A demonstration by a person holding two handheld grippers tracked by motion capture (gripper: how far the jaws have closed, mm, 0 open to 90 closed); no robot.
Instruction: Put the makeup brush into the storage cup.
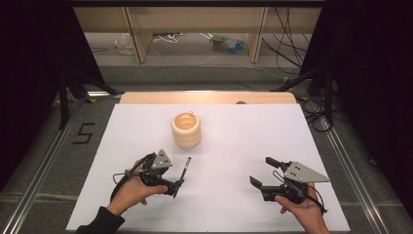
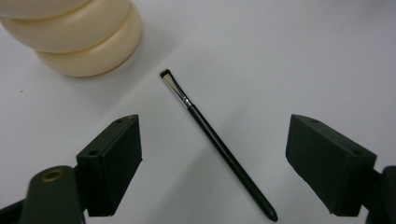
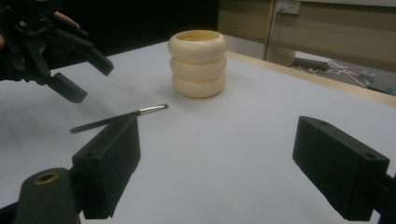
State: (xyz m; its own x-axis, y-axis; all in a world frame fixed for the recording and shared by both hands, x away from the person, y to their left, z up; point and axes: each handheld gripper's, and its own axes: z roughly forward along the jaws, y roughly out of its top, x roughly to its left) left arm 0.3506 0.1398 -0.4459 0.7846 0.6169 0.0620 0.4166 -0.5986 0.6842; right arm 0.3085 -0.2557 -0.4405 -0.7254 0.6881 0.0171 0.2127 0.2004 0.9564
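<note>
Brush point(image 2: 215, 142) not yet picked up.
It lies near the cup point(image 1: 186, 129), between the wide-open left gripper point(image 2: 212, 161); right gripper point(image 3: 217, 163) is open, empty.

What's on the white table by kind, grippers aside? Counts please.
Cream ribbed holder: 1
Black-handled brush: 1
Total: 2
</note>
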